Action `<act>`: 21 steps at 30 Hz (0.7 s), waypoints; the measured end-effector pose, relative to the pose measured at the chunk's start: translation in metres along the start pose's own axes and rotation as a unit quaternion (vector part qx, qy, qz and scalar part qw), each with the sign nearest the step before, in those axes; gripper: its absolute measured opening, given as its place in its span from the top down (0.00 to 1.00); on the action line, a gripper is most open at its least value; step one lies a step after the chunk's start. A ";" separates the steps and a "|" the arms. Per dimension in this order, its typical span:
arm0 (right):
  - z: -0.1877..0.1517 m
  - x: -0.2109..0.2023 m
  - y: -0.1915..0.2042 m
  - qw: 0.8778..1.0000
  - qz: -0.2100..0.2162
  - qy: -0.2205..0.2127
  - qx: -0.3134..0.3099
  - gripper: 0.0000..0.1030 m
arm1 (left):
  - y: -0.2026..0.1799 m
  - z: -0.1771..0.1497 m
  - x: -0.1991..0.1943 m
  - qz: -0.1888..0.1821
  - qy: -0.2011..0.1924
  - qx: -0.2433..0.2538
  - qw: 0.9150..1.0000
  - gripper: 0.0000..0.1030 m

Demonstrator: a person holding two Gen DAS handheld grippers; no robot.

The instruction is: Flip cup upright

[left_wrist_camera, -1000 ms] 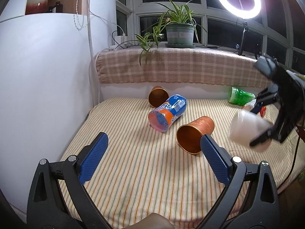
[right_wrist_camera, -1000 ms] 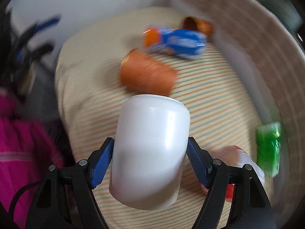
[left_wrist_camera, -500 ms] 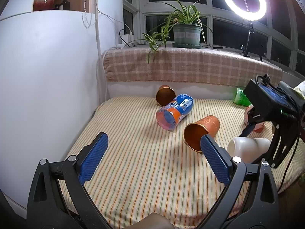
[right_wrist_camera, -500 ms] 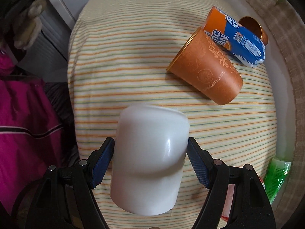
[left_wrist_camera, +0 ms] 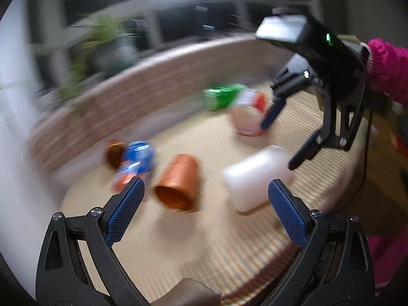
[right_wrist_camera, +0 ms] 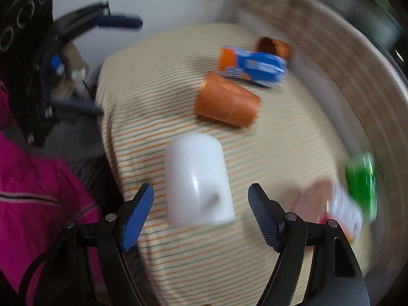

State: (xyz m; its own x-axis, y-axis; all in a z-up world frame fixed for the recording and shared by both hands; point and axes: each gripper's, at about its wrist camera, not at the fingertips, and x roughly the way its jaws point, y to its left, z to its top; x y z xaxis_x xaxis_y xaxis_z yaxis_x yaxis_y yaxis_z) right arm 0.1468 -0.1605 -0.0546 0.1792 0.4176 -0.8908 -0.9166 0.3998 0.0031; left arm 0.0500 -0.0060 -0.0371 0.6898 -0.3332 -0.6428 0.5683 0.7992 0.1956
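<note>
A white cup [right_wrist_camera: 197, 178] lies on its side on the striped mattress [right_wrist_camera: 158, 81]; it also shows in the left wrist view [left_wrist_camera: 257, 177]. My right gripper [right_wrist_camera: 201, 216] is open just behind it, jaws apart and clear of it; it shows in the left wrist view [left_wrist_camera: 278, 145] above and right of the cup. An orange cup [left_wrist_camera: 178, 183] lies on its side, mouth toward the left camera, and shows in the right wrist view [right_wrist_camera: 227, 104]. My left gripper [left_wrist_camera: 204, 204] is open and empty near the front edge. Both views are blurred.
A blue and orange can [right_wrist_camera: 252, 66] and a small copper cup [right_wrist_camera: 274, 47] lie further back. A green bottle [right_wrist_camera: 362, 183] and a red and white bottle [right_wrist_camera: 341, 211] lie at the right. A checked ledge [left_wrist_camera: 142, 86] runs behind the mattress.
My right gripper has opened and let go of the white cup, which now lies on the mattress. The left gripper has swung to the right, toward the cups.
</note>
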 end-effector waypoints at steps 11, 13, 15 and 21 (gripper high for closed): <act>-0.112 -0.034 0.028 0.975 -0.035 -0.106 0.194 0.26 | -0.061 0.035 0.061 -0.112 0.096 0.231 0.962 0.04; -0.127 -0.038 0.030 0.968 -0.038 -0.116 0.220 0.26 | -0.071 0.036 0.068 -0.115 0.109 0.258 0.953 0.04; -0.138 -0.041 0.033 0.962 -0.043 -0.123 0.238 0.26 | -0.075 0.036 0.078 -0.115 0.124 0.285 0.943 0.04; -0.163 -0.043 0.036 0.949 -0.044 -0.140 0.280 0.26 | -0.080 0.039 0.113 -0.129 0.182 0.332 0.917 0.04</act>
State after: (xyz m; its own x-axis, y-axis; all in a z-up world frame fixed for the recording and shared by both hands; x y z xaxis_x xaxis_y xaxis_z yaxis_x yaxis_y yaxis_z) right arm 0.0477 -0.2974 -0.0900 0.4052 0.5311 -0.7441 -0.5737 0.7815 0.2454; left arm 0.0993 -0.1270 -0.0966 0.3670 -0.1825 -0.9121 0.9226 0.1968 0.3319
